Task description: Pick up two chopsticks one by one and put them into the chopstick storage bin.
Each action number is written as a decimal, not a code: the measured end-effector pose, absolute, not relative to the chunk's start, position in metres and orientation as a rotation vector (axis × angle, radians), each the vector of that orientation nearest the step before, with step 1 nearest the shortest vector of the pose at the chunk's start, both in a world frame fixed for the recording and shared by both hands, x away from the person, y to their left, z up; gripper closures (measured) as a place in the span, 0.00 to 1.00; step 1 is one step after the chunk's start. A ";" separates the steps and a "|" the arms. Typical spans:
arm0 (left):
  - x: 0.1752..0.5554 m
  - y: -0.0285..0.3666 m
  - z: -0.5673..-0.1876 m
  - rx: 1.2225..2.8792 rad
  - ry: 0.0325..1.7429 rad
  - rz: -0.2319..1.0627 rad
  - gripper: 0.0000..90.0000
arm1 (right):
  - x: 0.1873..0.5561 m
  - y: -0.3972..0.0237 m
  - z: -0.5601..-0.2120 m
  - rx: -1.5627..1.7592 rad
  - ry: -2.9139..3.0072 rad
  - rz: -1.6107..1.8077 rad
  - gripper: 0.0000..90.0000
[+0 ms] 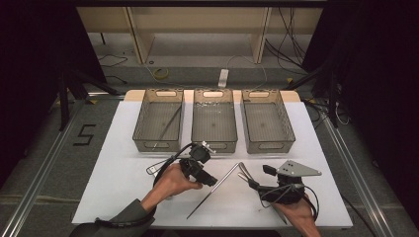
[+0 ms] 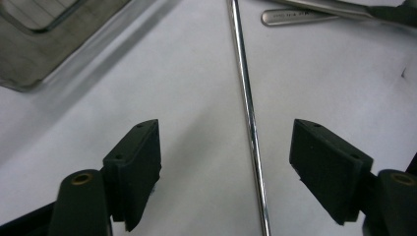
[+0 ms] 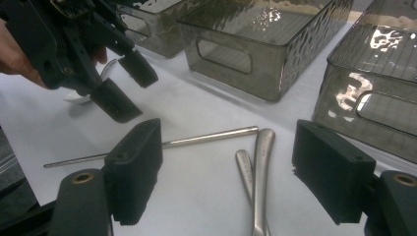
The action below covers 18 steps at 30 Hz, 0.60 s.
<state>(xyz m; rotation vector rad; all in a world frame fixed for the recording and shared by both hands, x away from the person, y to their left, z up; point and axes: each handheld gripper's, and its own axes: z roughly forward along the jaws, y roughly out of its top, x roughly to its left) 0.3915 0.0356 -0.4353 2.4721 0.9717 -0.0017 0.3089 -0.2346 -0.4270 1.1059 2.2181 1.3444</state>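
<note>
high view: on the white table top [image 1: 123, 187] three smoky translucent plastic bins stand side by side at the far edge, the left bin [image 1: 159, 126] holding a thin rod, the middle bin [image 1: 214, 126] and the right bin [image 1: 267, 127] beside it. a long thin shiny metal rod [image 1: 213, 190] lies slanted on the table in front of the bins, between the two hands. the left gripper [image 1: 213, 180] hangs just over the rod's middle; in the left gripper view its black jaws stand wide apart with the rod [image 2: 251, 118] running up between them, nearer the right-hand pad, neither pad touching it. the right gripper [image 1: 257, 178] sits to the rod's right, close by its far end. in the right gripper view its jaws stand wide with nothing gripped, and a pair of flat silver metal tweezers [image 3: 259, 172] lies on the table between them, its tips near the rod's end [image 3: 206, 137]; the left gripper [image 3: 129, 91] hovers above the rod there.
</note>
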 end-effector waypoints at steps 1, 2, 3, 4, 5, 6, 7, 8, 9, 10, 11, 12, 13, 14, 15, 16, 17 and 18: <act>0.391 0.034 -0.437 2.479 0.966 -0.008 0.32 | 0.309 -0.234 -0.427 1.108 2.218 1.343 0.31; 0.391 0.033 -0.439 2.483 0.966 -0.012 0.32 | 0.309 -0.234 -0.427 1.107 2.219 1.342 0.31; 0.391 0.032 -0.441 2.494 0.959 -0.019 0.33 | 0.309 -0.234 -0.427 1.106 2.221 1.341 0.31; 0.390 0.031 -0.443 2.498 0.960 -0.023 0.34 | 0.309 -0.234 -0.427 1.105 2.221 1.342 0.31; 0.390 0.029 -0.444 2.503 0.954 -0.022 0.35 | 0.309 -0.234 -0.427 1.102 2.223 1.341 0.31; 0.390 0.028 -0.446 2.511 0.947 -0.024 0.36 | 0.309 -0.234 -0.428 1.101 2.223 1.343 0.31; 0.389 0.027 -0.447 2.519 0.940 -0.024 0.38 | 0.309 -0.234 -0.427 1.103 2.223 1.341 0.31; 0.389 0.026 -0.448 2.523 0.928 -0.029 0.40 | 0.309 -0.234 -0.427 1.104 2.221 1.343 0.31; 0.388 0.025 -0.449 2.524 0.925 -0.034 0.42 | 0.309 -0.234 -0.427 1.105 2.219 1.344 0.31; 0.388 0.024 -0.450 2.520 0.927 -0.031 0.44 | 0.309 -0.234 -0.427 1.106 2.219 1.344 0.31; 0.388 0.024 -0.450 2.524 0.926 -0.029 0.46 | 0.309 -0.234 -0.428 1.105 2.222 1.344 0.31; 0.388 0.024 -0.451 2.533 0.918 -0.024 0.48 | 0.309 -0.234 -0.428 1.105 2.225 1.339 0.31; 0.388 0.023 -0.451 2.535 0.918 -0.020 0.50 | 0.309 -0.234 -0.428 1.106 2.227 1.339 0.31; 0.388 0.023 -0.452 2.538 0.920 -0.021 0.52 | 0.309 -0.234 -0.428 1.104 2.228 1.338 0.31; 0.387 0.023 -0.453 2.540 0.915 -0.018 0.53 | 0.309 -0.234 -0.428 1.102 2.226 1.343 0.31; 0.387 0.022 -0.453 2.544 0.911 -0.018 0.55 | 0.309 -0.234 -0.427 1.102 2.226 1.341 0.31; 0.387 0.021 -0.454 2.550 0.909 -0.016 0.56 | 0.309 -0.234 -0.427 1.102 2.226 1.340 0.31; 0.386 0.020 -0.455 2.548 0.913 -0.015 0.58 | 0.309 -0.234 -0.428 1.102 2.226 1.343 0.31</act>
